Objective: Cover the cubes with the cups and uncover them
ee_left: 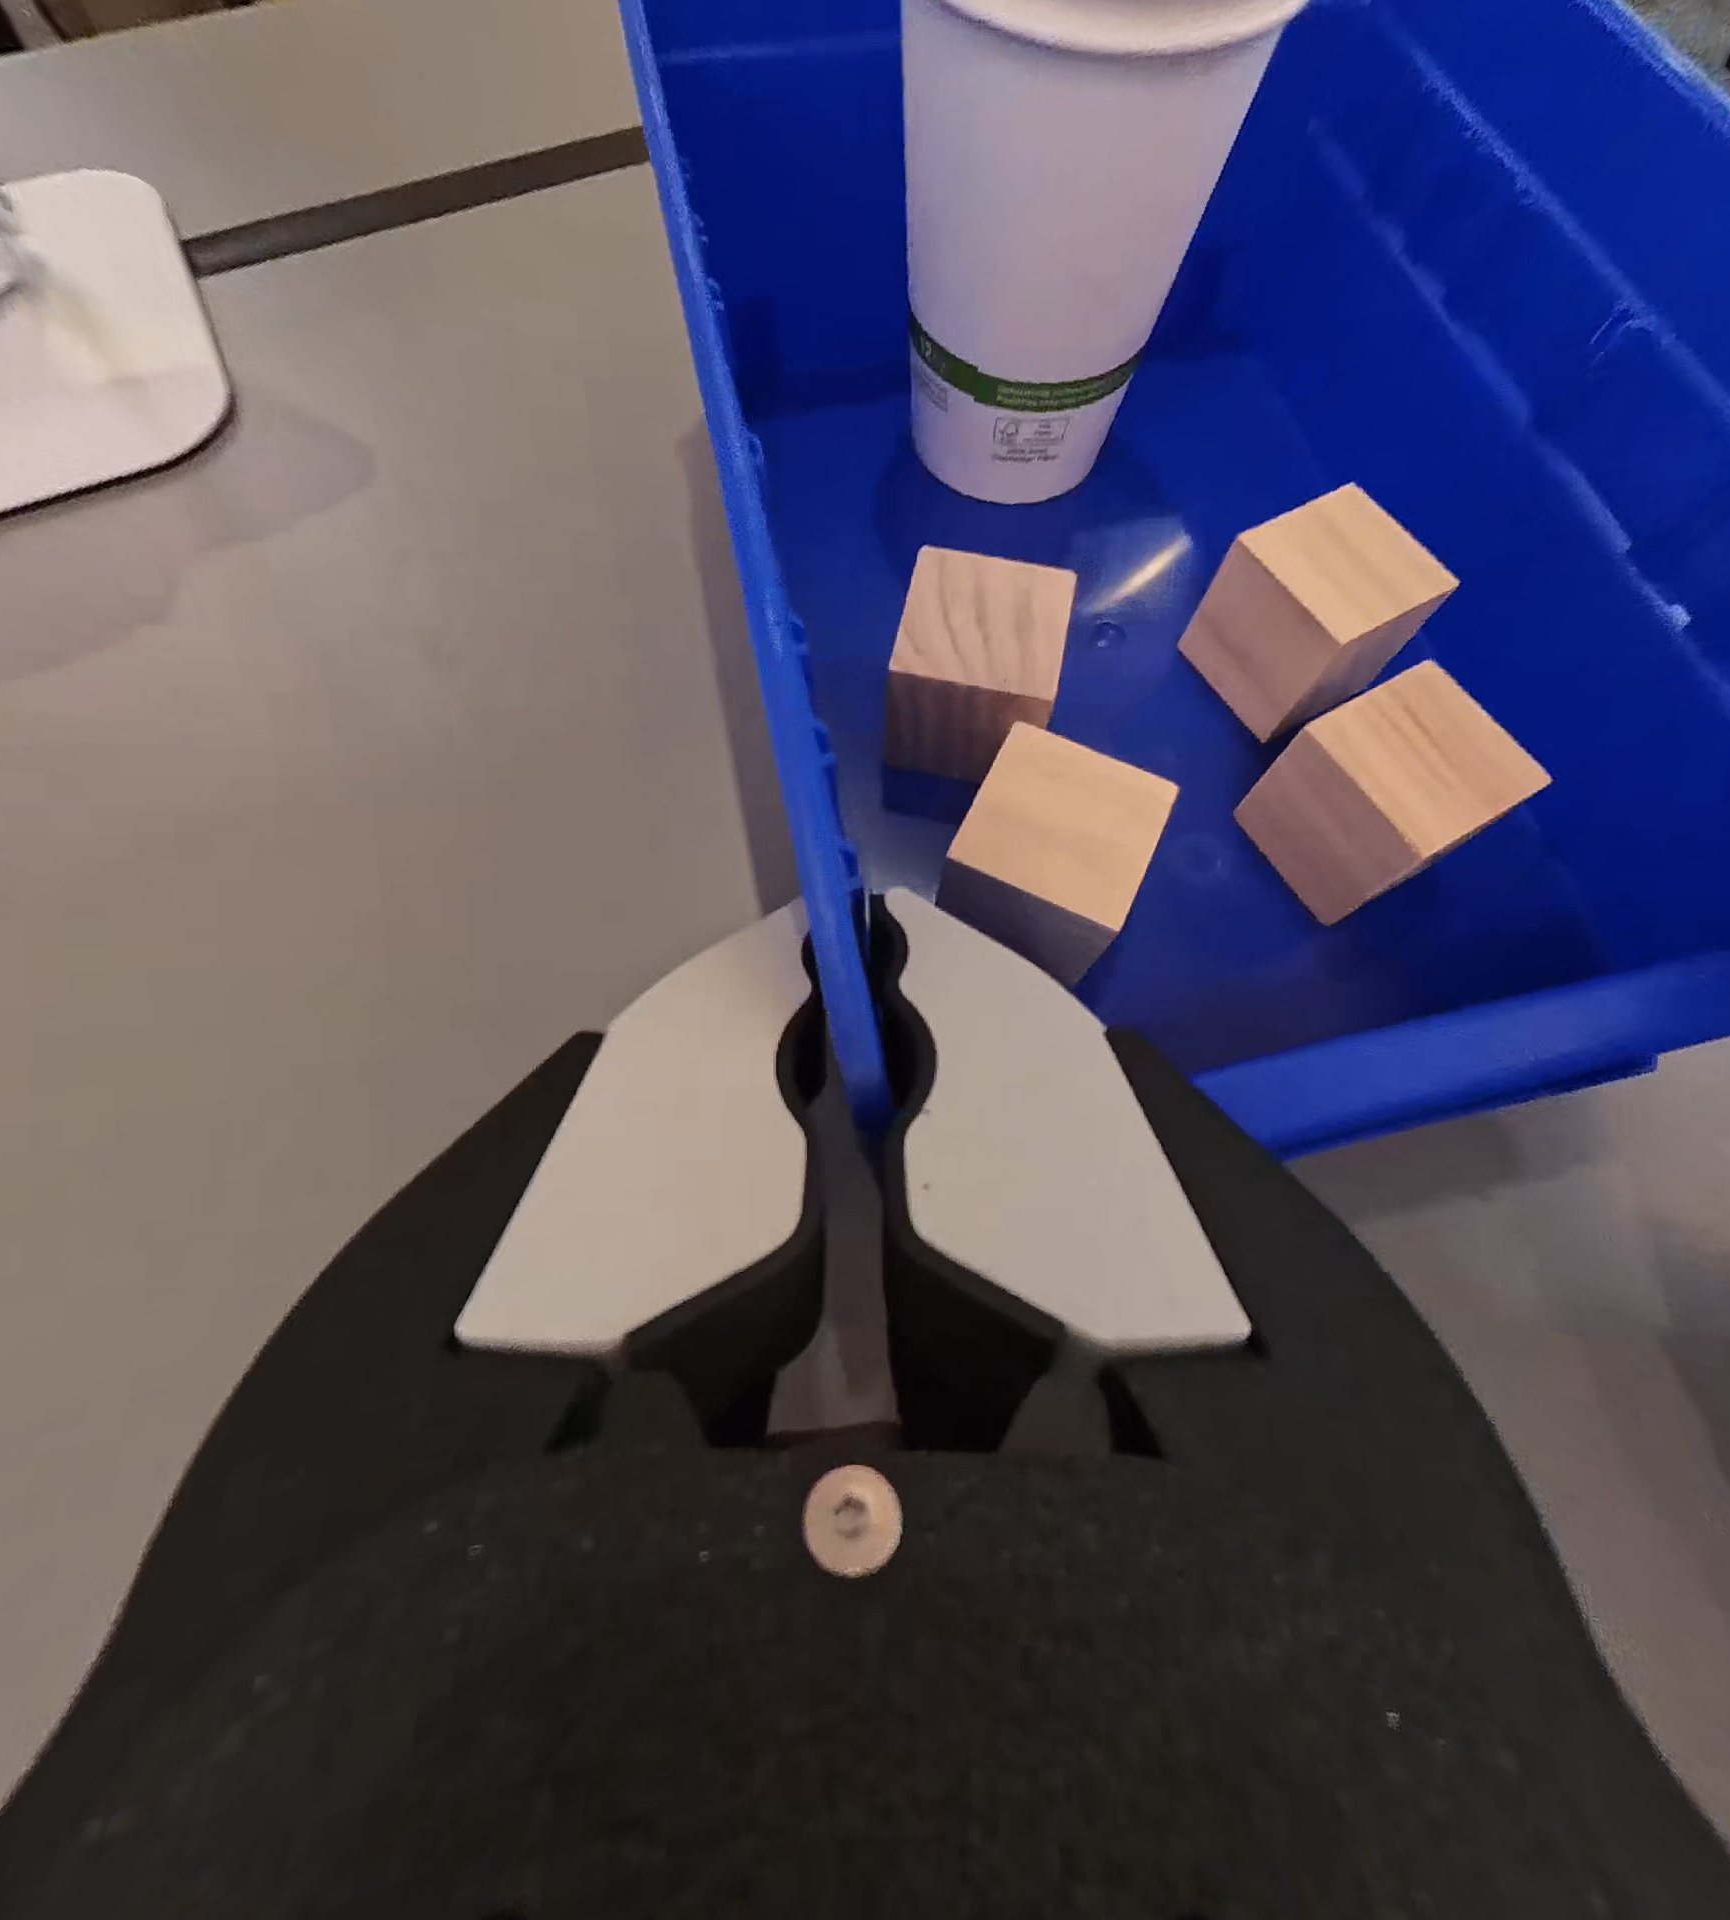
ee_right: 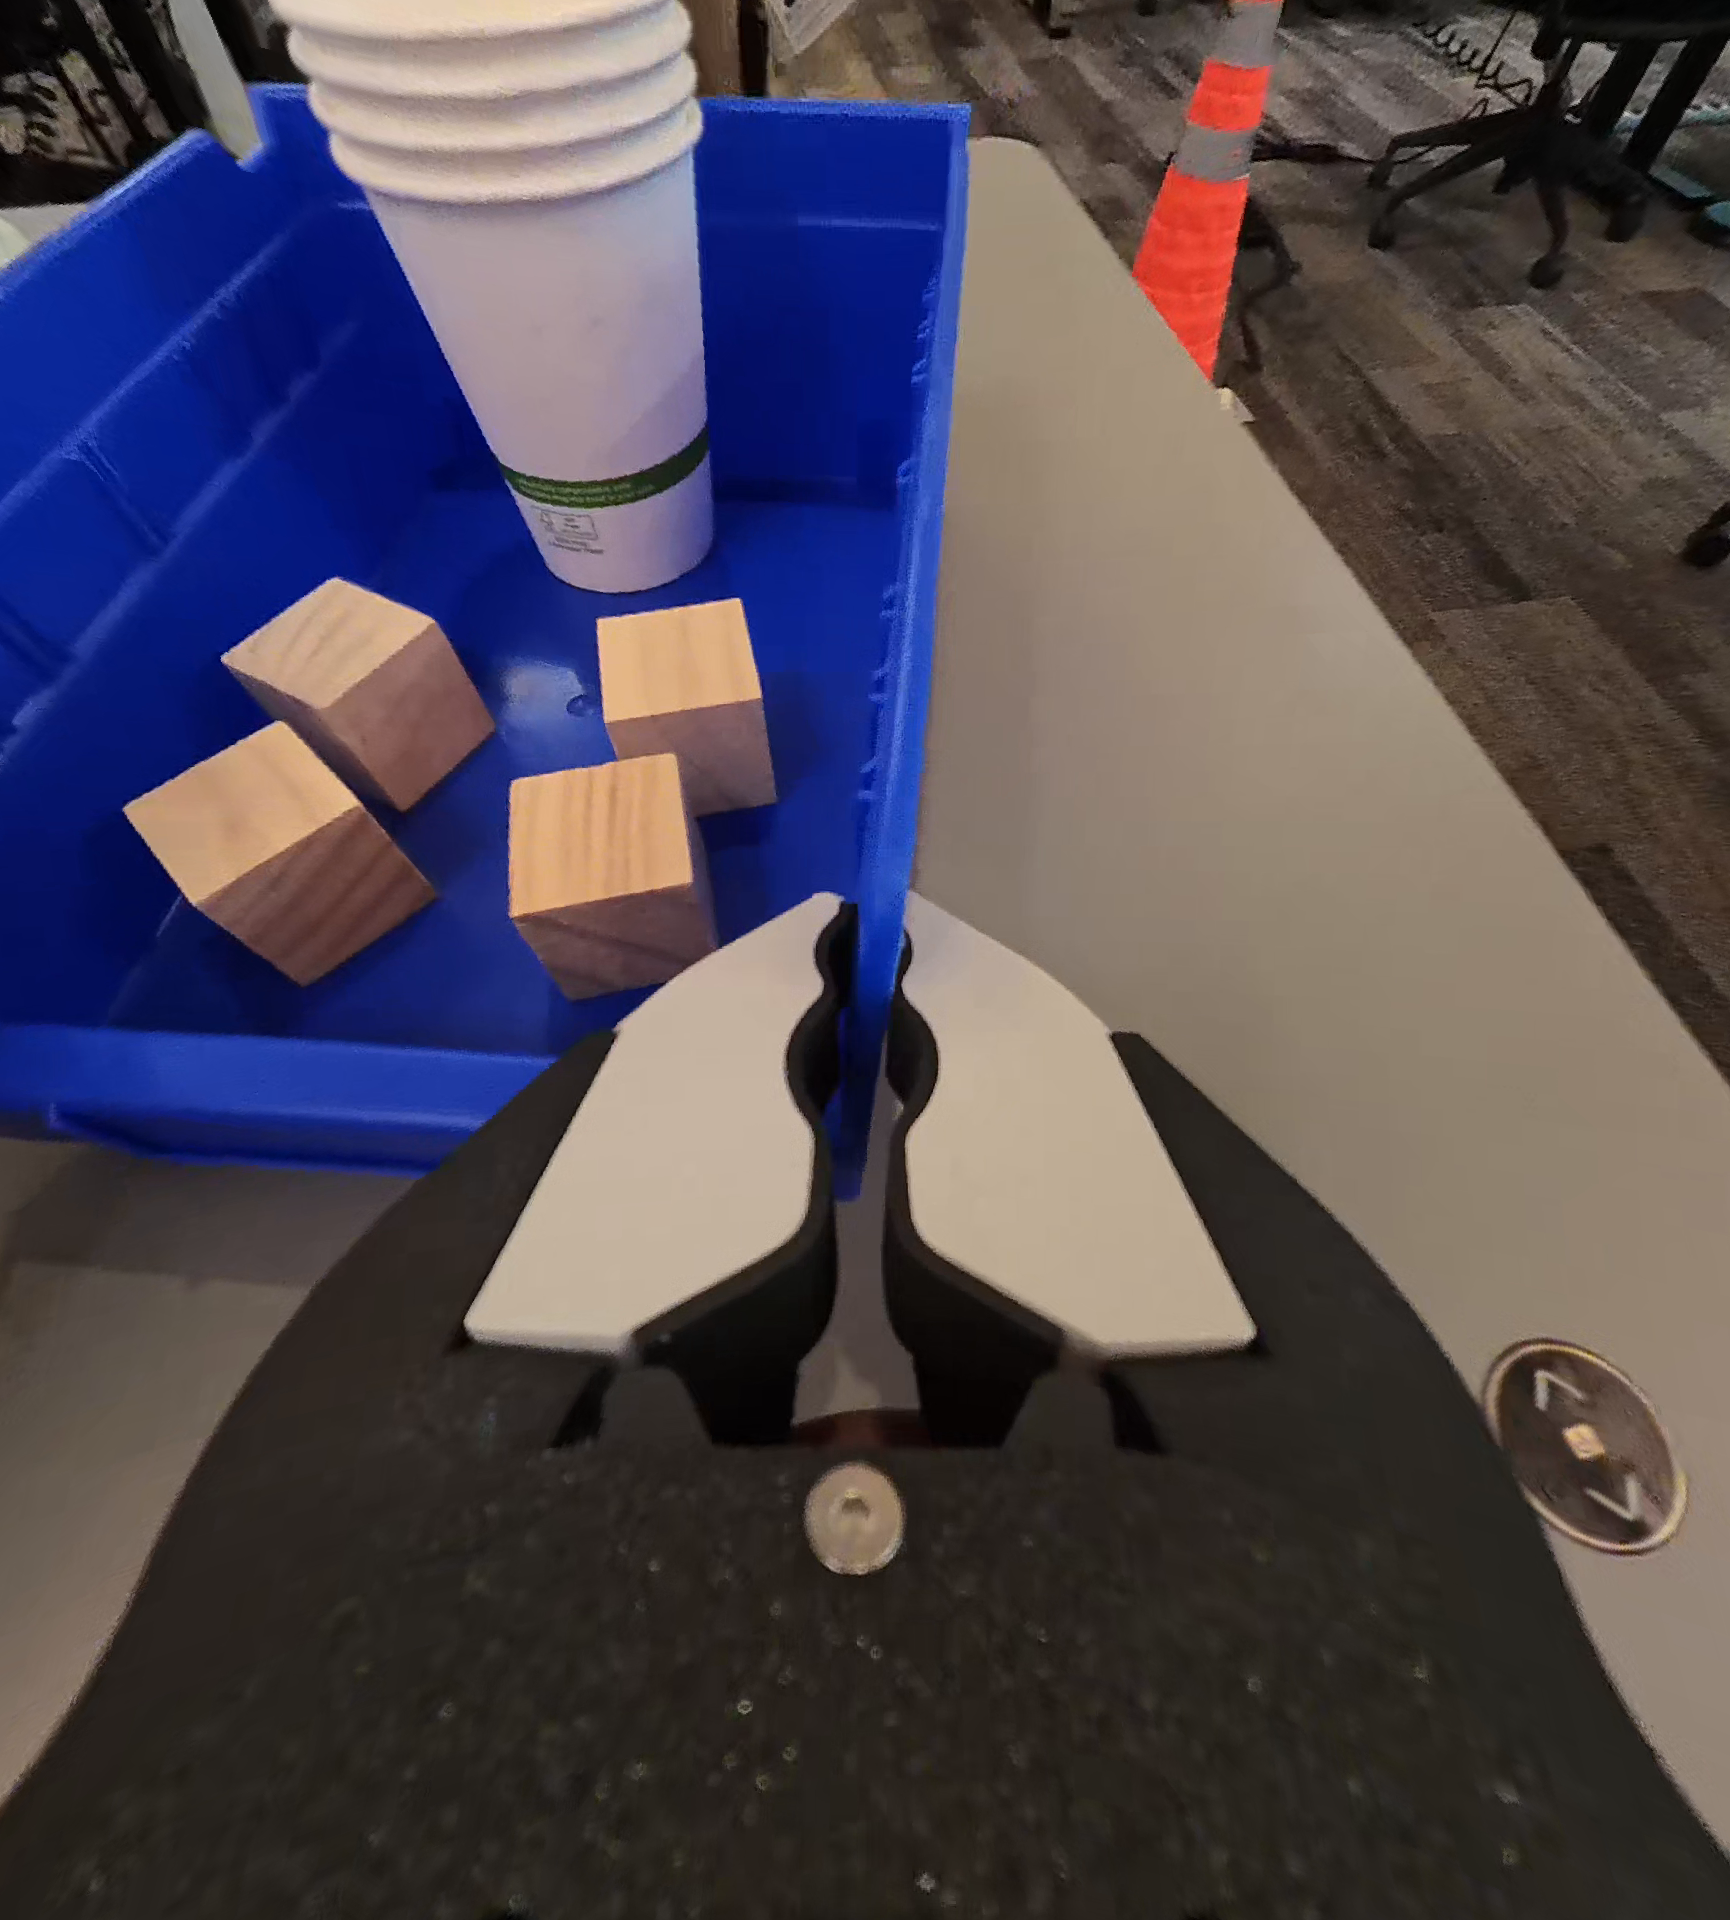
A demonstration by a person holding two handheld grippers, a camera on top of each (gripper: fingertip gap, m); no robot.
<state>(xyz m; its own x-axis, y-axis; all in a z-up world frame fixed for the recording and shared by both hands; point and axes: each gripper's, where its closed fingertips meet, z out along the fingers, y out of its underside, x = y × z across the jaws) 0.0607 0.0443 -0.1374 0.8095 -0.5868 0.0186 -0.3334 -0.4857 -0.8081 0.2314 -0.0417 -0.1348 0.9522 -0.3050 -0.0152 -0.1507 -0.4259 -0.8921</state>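
While both tools are occupied with the bin (ee_left: 1463, 260), no cup has yet gone over any cube; the task proper looks unstarted. Left gripper (ee_left: 845, 935) is pinched on the bin's left wall near the front corner, one finger inside, one outside; right gripper (ee_right: 871, 925) is likewise clamped on the right wall, seen edge-on between its fingers. Whether the bin is lifted or merely steadied on the table (ee_right: 1204, 727) cannot be told.

Cups (ee_right: 549, 312): a nested white stack, mouths up, standing on the bin floor toward the back; several rims show at the top. Cubes (ee_right: 612, 873): four wooden ones, all bare, lying on the floor just in front of the stack in two loose pairs; the nearer one on the right side sits close to the right gripper's inner finger.

Remaining, in my judgement: release the walls, separate cups, invert them over the cubes, then lift them off; effectively everything. Cone (ee_right: 1209, 208) stands on the floor beyond the table.
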